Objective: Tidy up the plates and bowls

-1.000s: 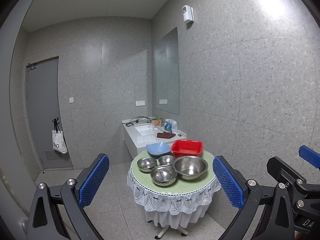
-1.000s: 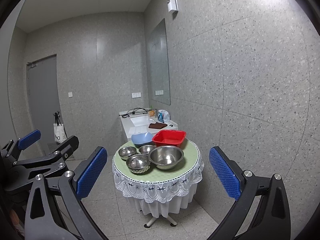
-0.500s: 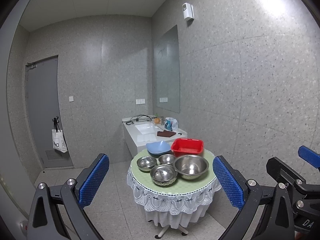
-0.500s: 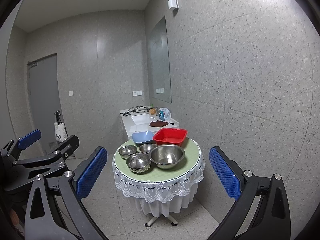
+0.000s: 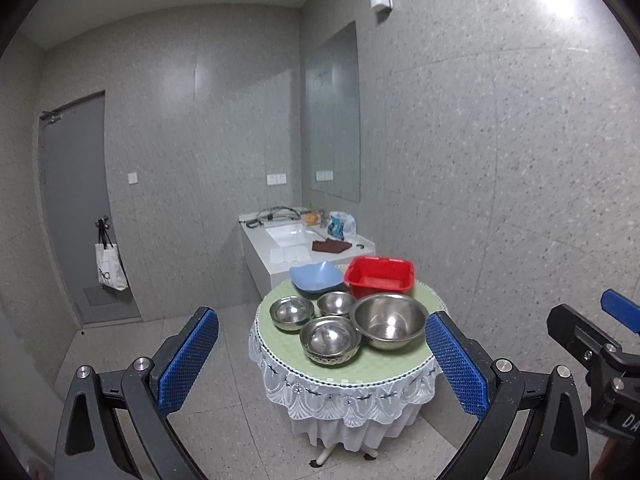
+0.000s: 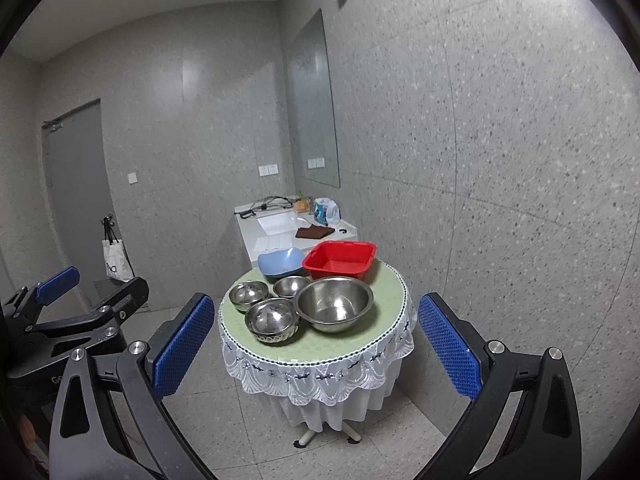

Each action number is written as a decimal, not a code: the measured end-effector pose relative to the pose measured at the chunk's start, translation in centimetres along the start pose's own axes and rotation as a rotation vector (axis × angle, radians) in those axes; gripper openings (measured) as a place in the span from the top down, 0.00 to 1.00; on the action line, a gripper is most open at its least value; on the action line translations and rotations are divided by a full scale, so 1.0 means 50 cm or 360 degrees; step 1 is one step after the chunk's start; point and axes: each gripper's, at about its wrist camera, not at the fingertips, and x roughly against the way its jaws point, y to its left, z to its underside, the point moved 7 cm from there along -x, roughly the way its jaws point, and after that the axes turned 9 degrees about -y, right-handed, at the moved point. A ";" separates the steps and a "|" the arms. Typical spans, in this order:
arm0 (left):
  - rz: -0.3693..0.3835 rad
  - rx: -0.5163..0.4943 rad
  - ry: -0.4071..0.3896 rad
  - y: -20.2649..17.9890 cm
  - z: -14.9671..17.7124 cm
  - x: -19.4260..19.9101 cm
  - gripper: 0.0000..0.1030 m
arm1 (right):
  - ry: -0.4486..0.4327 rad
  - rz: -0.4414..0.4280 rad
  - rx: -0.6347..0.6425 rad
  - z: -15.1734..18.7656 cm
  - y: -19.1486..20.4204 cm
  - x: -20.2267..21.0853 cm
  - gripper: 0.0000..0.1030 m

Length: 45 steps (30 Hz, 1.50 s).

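A small round table (image 5: 372,364) (image 6: 384,320) with a green cloth and lace skirt holds several steel bowls: a large one (image 5: 389,321) (image 6: 334,304), a stacked one at the front (image 5: 330,339) (image 6: 272,320), and two small ones (image 5: 291,312) (image 5: 336,303). Behind them stand a blue bowl (image 5: 317,276) (image 6: 280,261) and a red square basin (image 5: 379,277) (image 6: 340,260). My left gripper (image 5: 322,364) and right gripper (image 6: 312,348) are both open and empty, well short of the table.
A white sink counter (image 5: 296,248) with a brown cloth and a bag stands behind the table by the speckled wall. A grey door (image 5: 76,208) with a hanging white bag (image 5: 110,268) is at the left. Tiled floor surrounds the table.
Both grippers have drifted slightly nearer the table, and the views have tilted a little. Both stay open. The bowls have not moved.
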 end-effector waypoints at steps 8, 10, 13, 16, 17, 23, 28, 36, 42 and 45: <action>0.0116 -0.0007 0.0138 0.067 -0.018 -0.287 0.01 | 0.0122 0.0133 -0.0055 0.036 -0.011 -0.214 0.00; 0.0169 -0.0007 0.0173 0.086 -0.027 -0.378 0.01 | 0.0132 0.0165 -0.0073 0.040 -0.009 -0.270 0.00; 0.0302 -0.0043 0.0267 0.105 -0.037 -0.529 0.01 | 0.0165 0.0244 -0.0087 0.047 -0.011 -0.361 0.00; 0.0420 -0.0059 0.0364 0.114 -0.043 -0.667 0.01 | 0.0239 0.0325 -0.0142 0.069 -0.021 -0.448 0.00; 0.0455 -0.0059 0.0383 0.116 -0.042 -0.702 0.01 | 0.0263 0.0346 -0.0163 0.079 -0.026 -0.476 0.00; 0.0602 -0.0103 0.0602 0.109 -0.004 -0.969 0.01 | 0.0455 0.0496 -0.0232 0.156 -0.081 -0.615 0.00; 0.0669 -0.0188 0.0809 0.072 0.056 -1.140 0.02 | 0.0610 0.0589 -0.0262 0.238 -0.155 -0.711 0.00; 0.0681 -0.0275 0.1037 0.006 0.138 -1.347 0.19 | 0.0915 0.0581 -0.0350 0.380 -0.262 -0.846 0.09; 0.0656 -0.0317 0.1152 -0.002 0.172 -1.470 0.44 | 0.1059 0.0518 -0.0389 0.434 -0.303 -0.887 0.27; 0.0681 -0.0338 0.1202 -0.011 0.187 -1.514 0.58 | 0.1112 0.0474 -0.0422 0.453 -0.307 -0.899 0.37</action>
